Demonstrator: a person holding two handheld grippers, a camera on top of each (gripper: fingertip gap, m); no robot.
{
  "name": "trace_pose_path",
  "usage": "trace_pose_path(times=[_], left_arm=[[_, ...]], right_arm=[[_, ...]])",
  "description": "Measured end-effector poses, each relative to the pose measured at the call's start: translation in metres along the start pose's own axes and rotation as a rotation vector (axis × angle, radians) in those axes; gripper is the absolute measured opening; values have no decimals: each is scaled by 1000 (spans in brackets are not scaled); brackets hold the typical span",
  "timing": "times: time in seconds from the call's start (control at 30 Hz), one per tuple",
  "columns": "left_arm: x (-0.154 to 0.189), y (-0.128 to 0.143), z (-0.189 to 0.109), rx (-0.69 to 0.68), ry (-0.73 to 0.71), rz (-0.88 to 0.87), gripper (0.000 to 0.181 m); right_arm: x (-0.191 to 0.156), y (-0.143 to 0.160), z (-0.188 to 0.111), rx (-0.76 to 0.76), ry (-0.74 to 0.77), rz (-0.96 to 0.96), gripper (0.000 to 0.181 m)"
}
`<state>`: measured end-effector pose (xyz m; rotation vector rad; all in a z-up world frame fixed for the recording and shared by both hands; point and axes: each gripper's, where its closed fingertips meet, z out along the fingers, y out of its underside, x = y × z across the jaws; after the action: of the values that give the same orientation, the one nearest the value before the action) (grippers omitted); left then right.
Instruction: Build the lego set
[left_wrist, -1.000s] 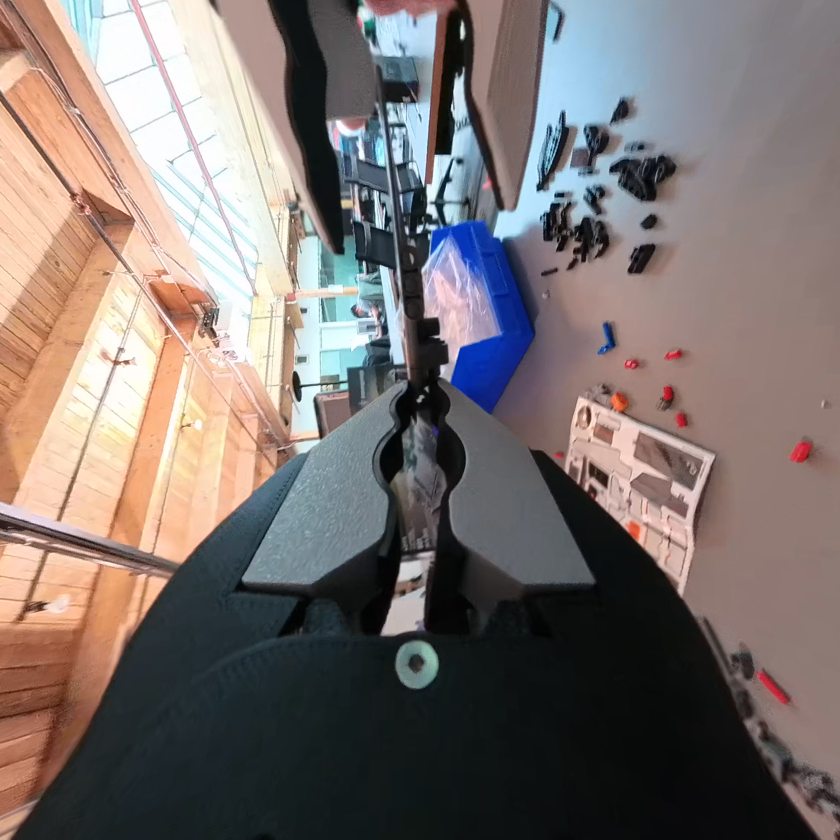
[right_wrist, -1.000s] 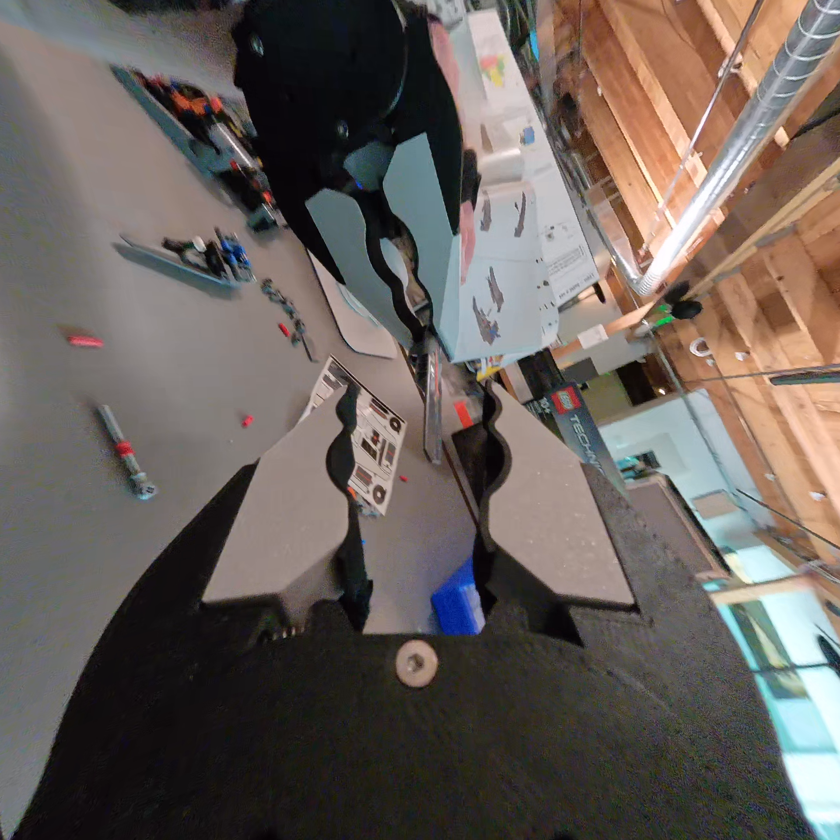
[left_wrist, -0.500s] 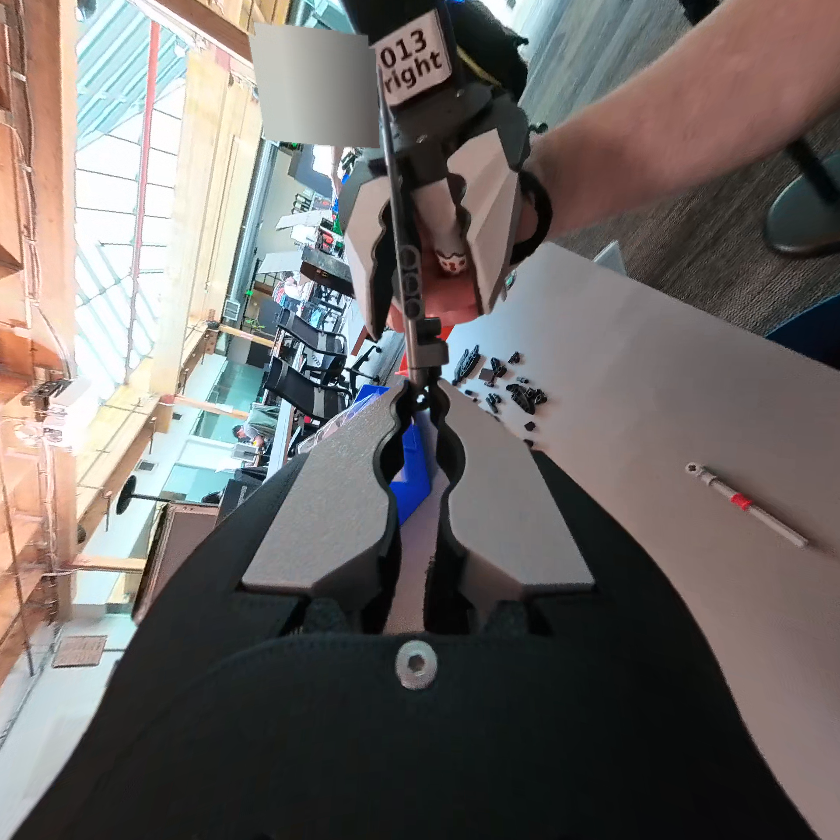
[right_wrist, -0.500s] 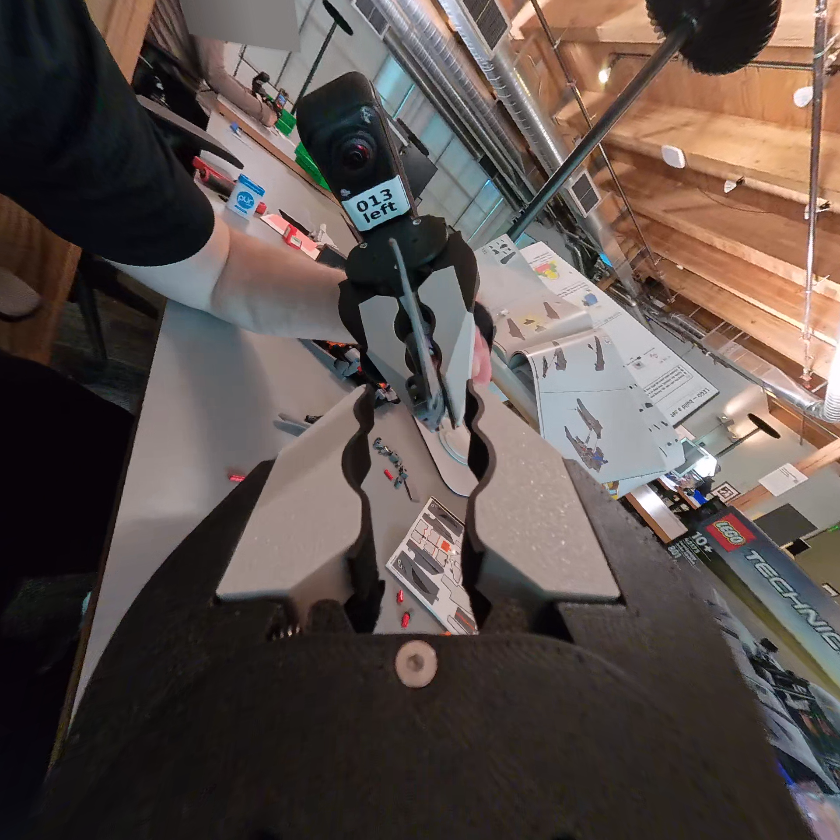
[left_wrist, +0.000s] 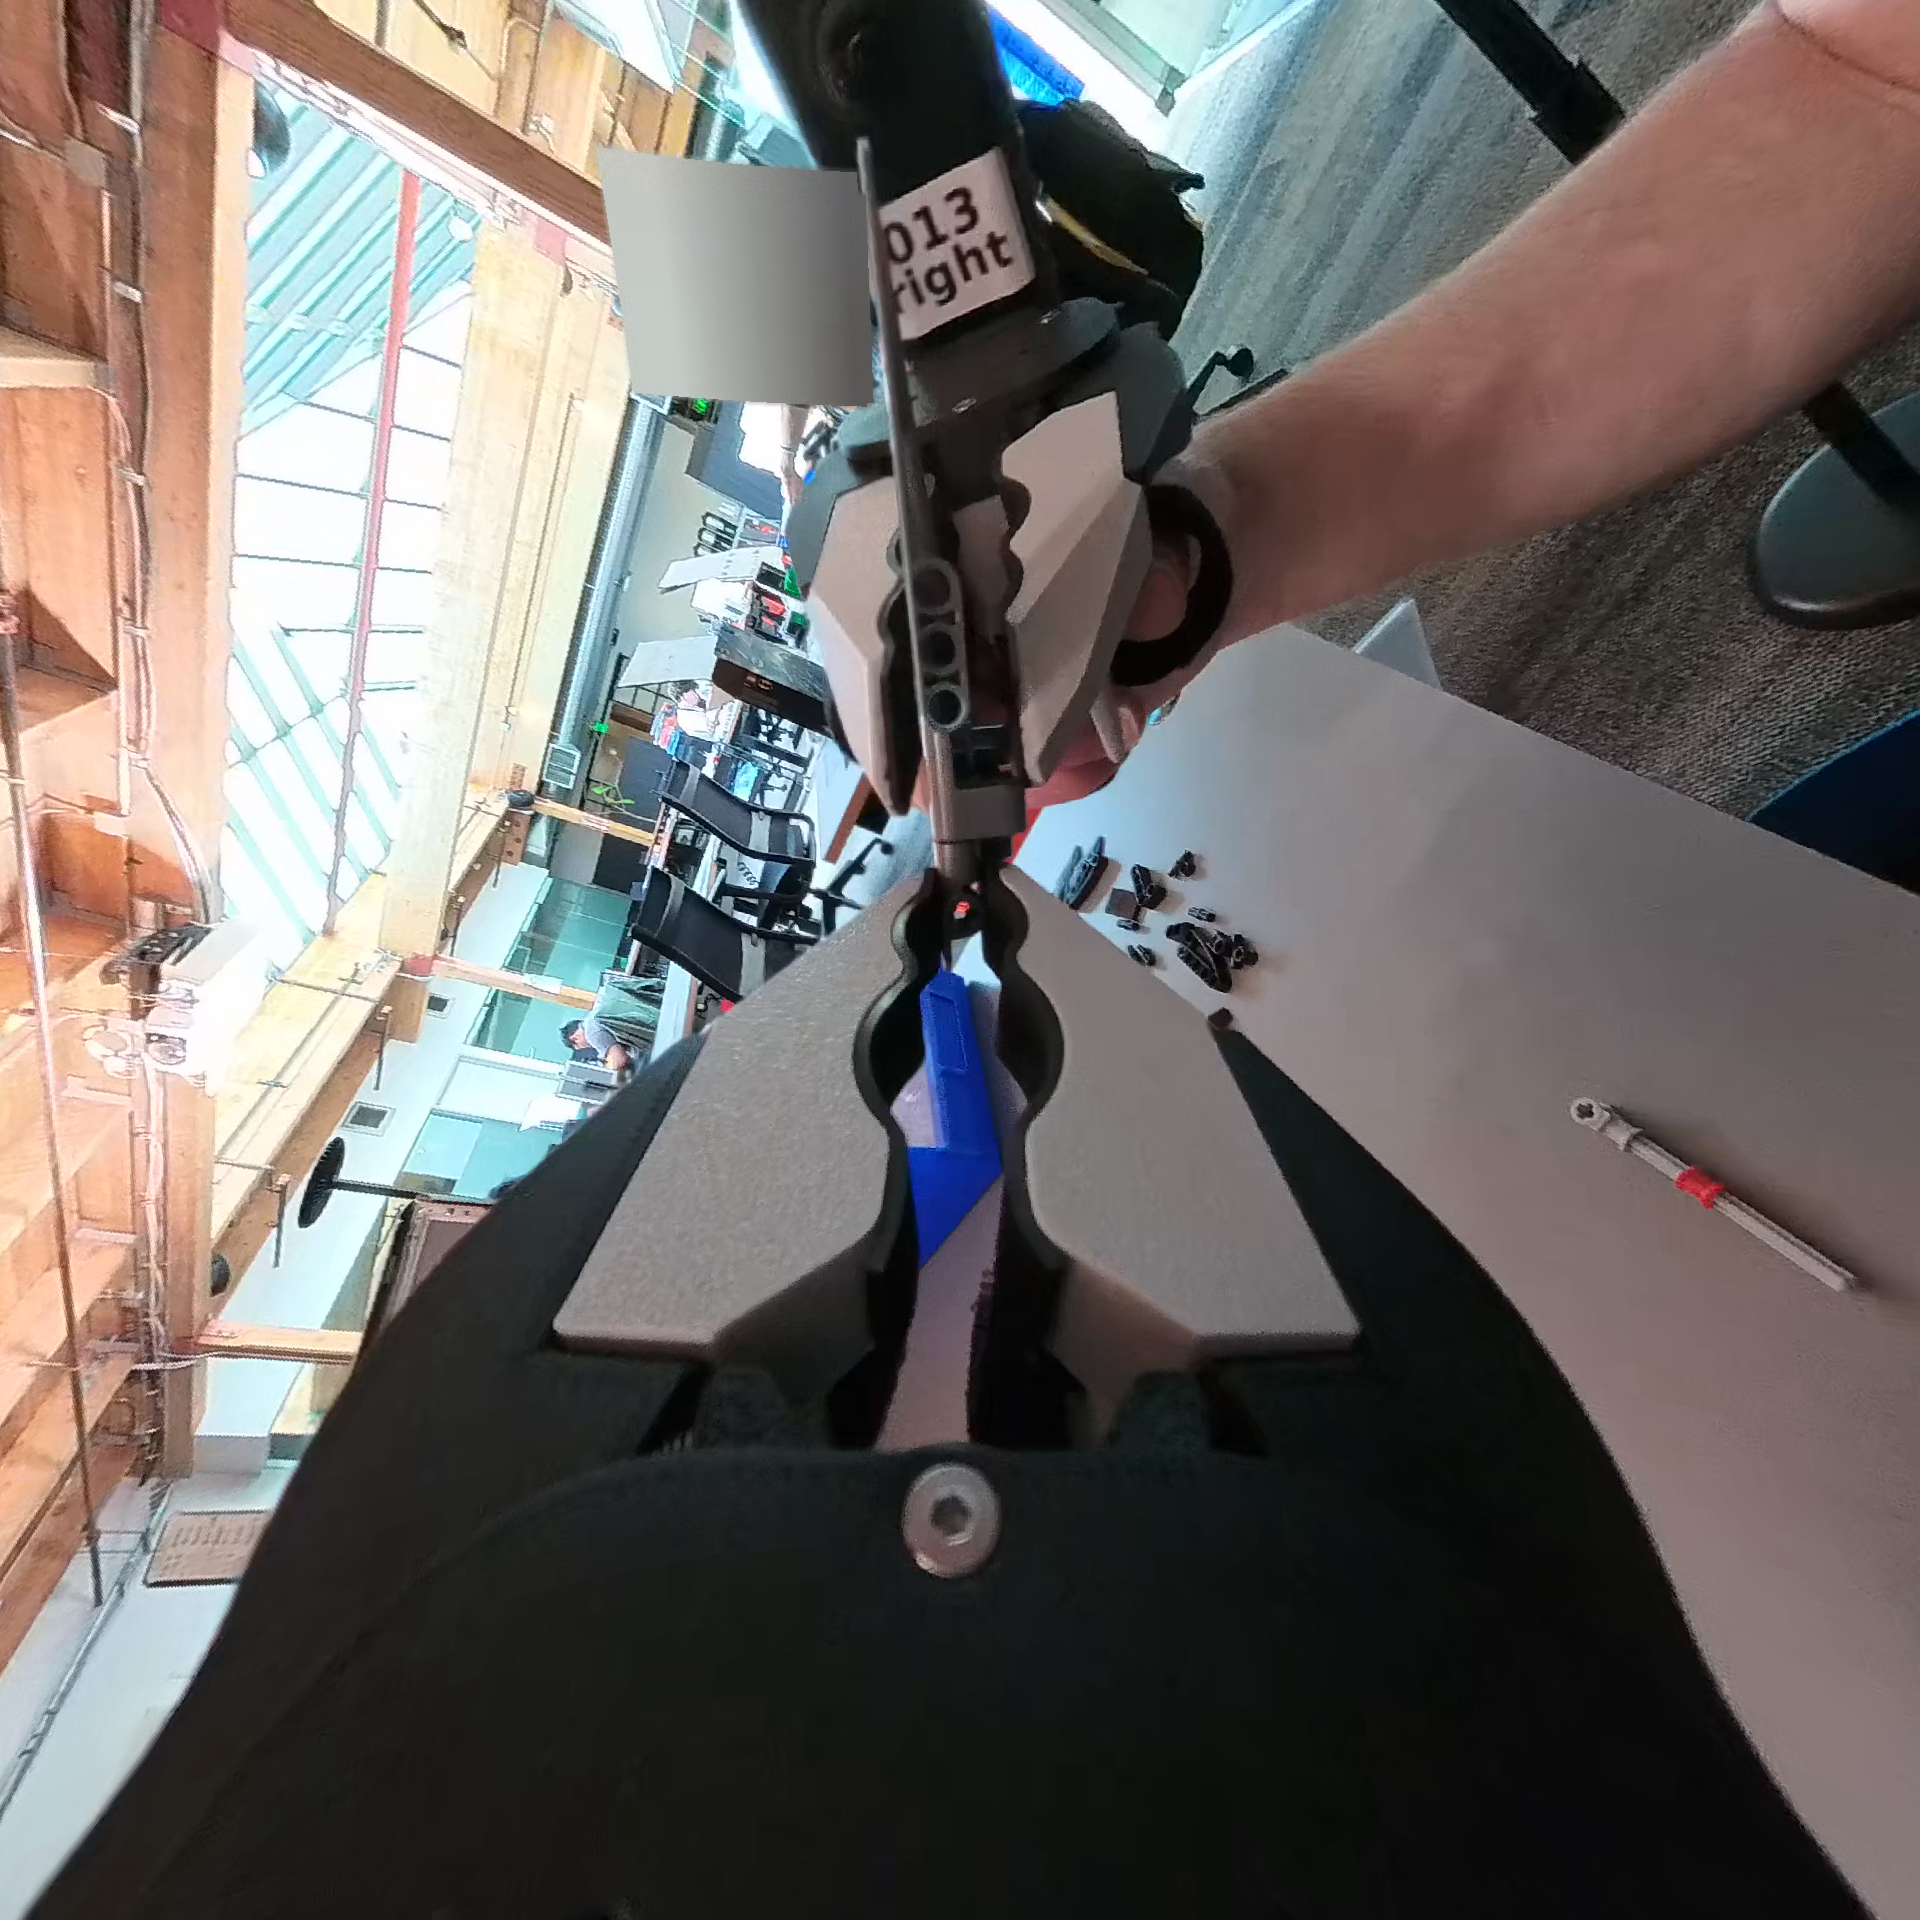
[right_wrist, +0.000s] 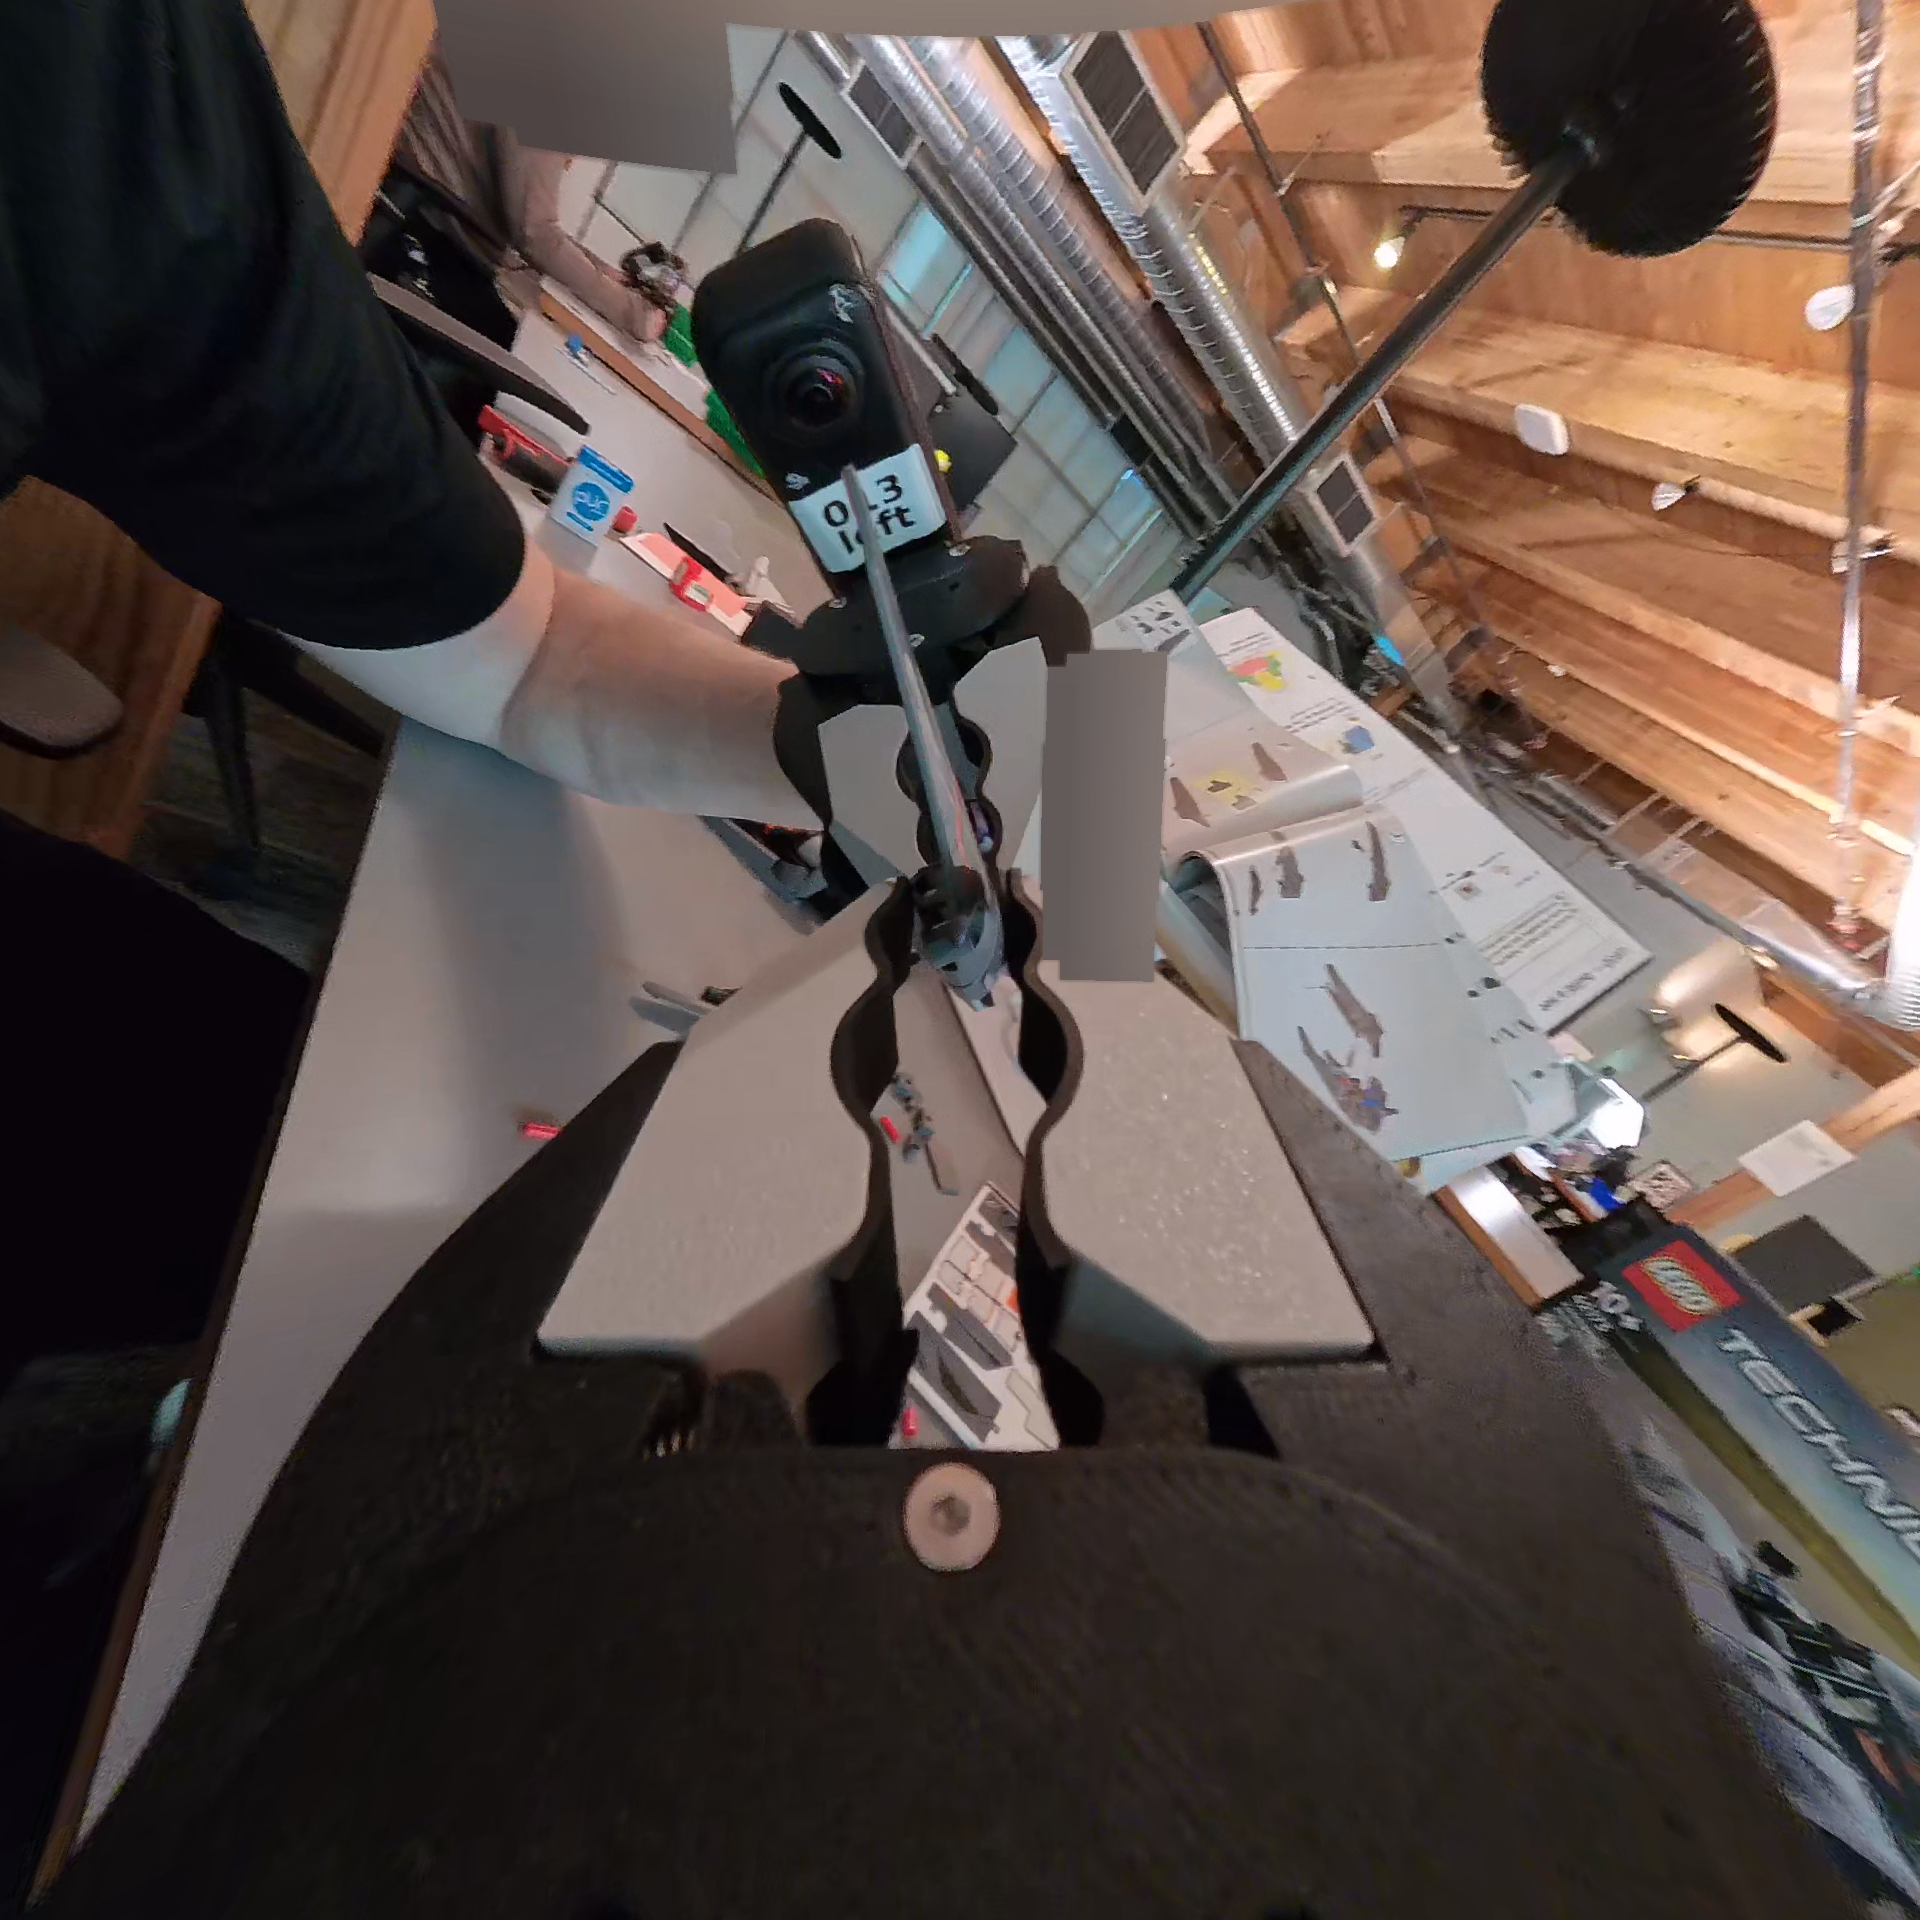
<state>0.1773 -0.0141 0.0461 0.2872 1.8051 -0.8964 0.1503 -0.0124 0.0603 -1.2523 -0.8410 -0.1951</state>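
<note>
1. Left wrist view: the left gripper (left_wrist: 961, 902) pinches the near end of a thin grey lego assembly (left_wrist: 943, 665) — a long dark axle carrying a holed grey beam and a blocky connector. The assembly is held in the air above the grey tabletop (left_wrist: 1507, 935), running straight away from the camera into the right gripper (left_wrist: 961, 769), whose grey fingers (left_wrist: 1070, 540) stand on either side of its far part. Loose small black lego pieces (left_wrist: 1195, 935) lie on the table beyond, a grey rod with a red collar (left_wrist: 1704, 1195) lies well apart to the right, and a blue plastic bin (left_wrist: 951, 1081) shows between the jaws.

2. Right wrist view: the right gripper (right_wrist: 951, 914) is nearly closed, its tips at the connector end of the same assembly (right_wrist: 951, 914); whether they truly clamp it, I cannot tell. The open instruction booklet (right_wrist: 1382, 935) lies to the right.

3. Risk, as I judge it: both holds are at the fingertips only — any sideways twist between the two grippers could bend the axle out of line, pop the connector off, or let the piece slip and drop.
</note>
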Motion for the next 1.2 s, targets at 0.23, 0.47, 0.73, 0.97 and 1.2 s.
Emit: trace_pose_path(times=[0.23,0.47,0.73,0.97,1.2], left_arm=[[-3,-7,-1,12,-29,30,4],[-9,-11,-2,17,-69,40,3],[-14,-13,-3,10,-107,71,4],[-12,-12,-2,-21,-115,128,4],[-8,-11,1,-80,-126,252,3]], right_arm=[[-2,-7,-1,-22,35,-49,11],[1,-12,-3,-11,129,-82,11],[4,-16,-3,-2,211,-69,11],[2,-13,-4,-21,200,-72,10],[4,-8,-8,-66,189,-112,28]])
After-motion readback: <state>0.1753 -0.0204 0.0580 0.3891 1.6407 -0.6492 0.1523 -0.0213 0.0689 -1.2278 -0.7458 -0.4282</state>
